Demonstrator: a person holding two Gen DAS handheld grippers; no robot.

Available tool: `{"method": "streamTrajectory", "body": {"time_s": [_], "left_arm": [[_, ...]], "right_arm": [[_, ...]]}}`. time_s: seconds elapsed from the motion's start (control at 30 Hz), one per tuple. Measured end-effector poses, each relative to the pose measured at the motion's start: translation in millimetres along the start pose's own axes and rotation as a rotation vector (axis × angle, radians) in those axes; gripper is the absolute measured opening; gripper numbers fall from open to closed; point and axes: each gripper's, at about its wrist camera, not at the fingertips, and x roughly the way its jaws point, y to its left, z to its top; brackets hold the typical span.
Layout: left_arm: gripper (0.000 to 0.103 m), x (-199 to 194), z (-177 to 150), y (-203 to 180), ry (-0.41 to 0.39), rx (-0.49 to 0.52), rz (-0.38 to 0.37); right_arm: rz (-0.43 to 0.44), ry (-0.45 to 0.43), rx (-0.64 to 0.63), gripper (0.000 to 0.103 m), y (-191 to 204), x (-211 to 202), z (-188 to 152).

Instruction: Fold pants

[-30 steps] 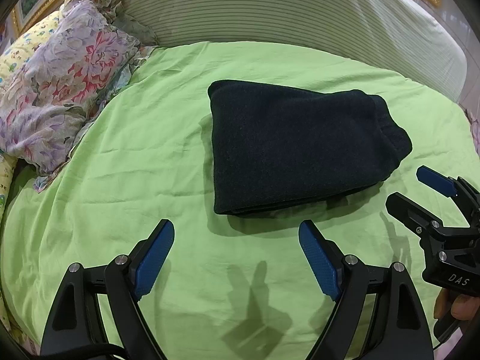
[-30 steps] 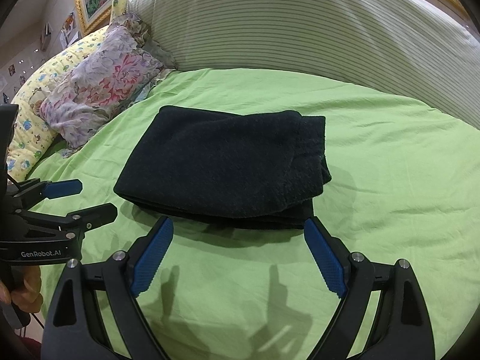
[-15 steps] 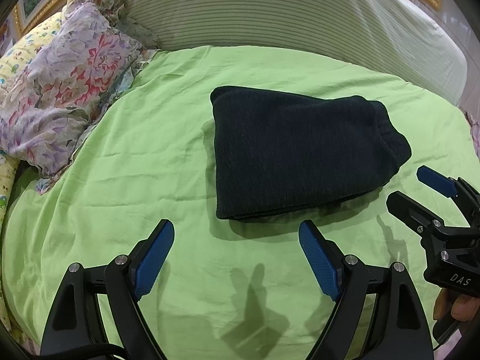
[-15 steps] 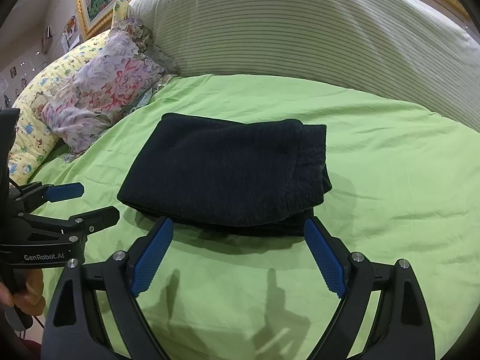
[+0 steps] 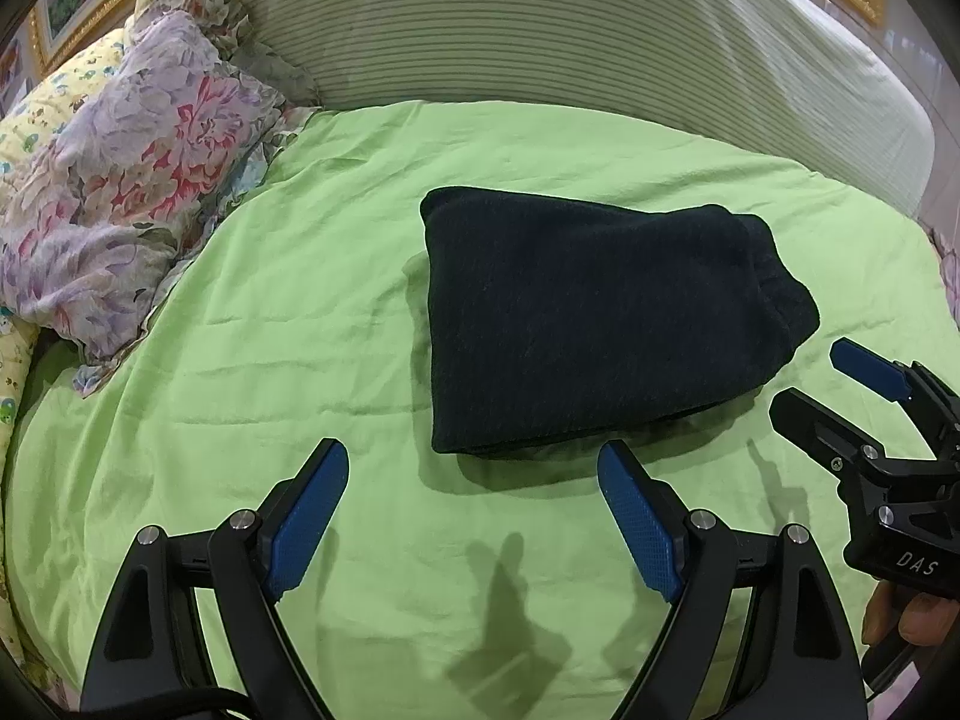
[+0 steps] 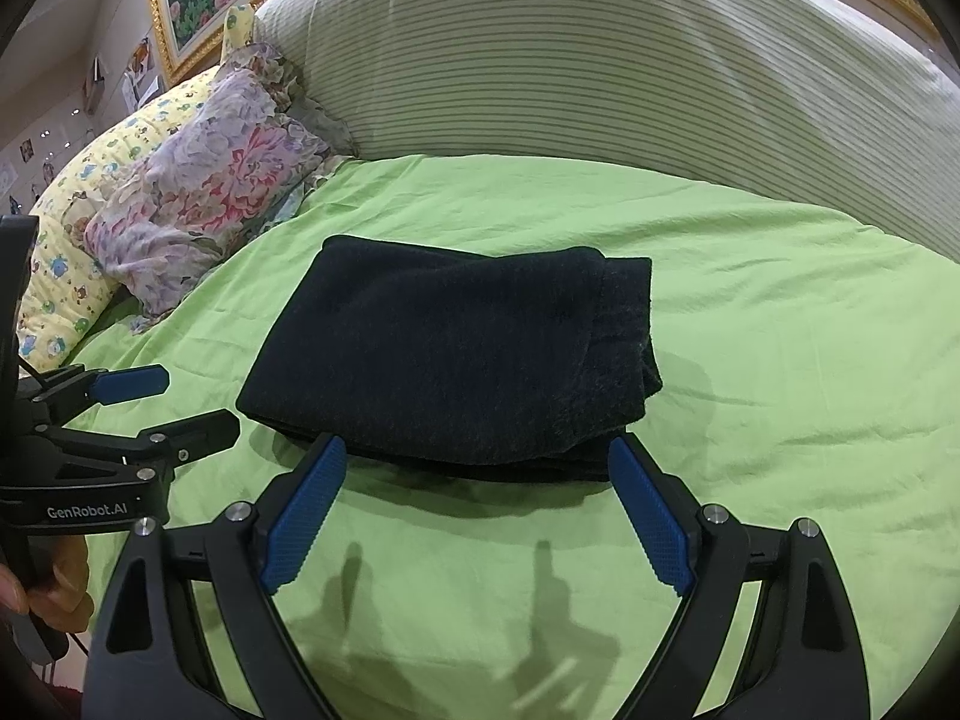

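**Folded pants ahead of both tongs**

While the dark pants [image 5: 600, 324] lie folded on the green bed sheet [image 5: 300, 360], both tongs are held apart and empty. The bundle's long axis runs left to right; the right tongs [image 6: 477, 498] are nearer, at its front edge, the left tongs [image 5: 474, 504] just short. "GenRobot.AI" and "DAS" can be read on the housings.

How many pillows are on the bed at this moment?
2. A floral pillow lies at the left edge of the green sheet; a yellow patterned pillow sits behind and left of it. More may be hidden beyond the frame.
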Motion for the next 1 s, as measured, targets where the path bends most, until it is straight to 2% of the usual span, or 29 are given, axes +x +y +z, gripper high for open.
{"method": "streamTrajectory", "body": {"time_s": [0.4, 1.0], "left_arm": [[0.086, -2.1, 10.4, -3.3, -0.026, -0.007, -0.015], [0.084, 3.2, 24.2, -7.8, -0.045, -0.006, 0.002]], "right_arm": [[0.002, -0.023, 0.007, 0.089, -6.0, -2.8, 9.0], [-0.001, -0.034, 0.044, 0.089, -26.6, -6.9, 12.9]]}}
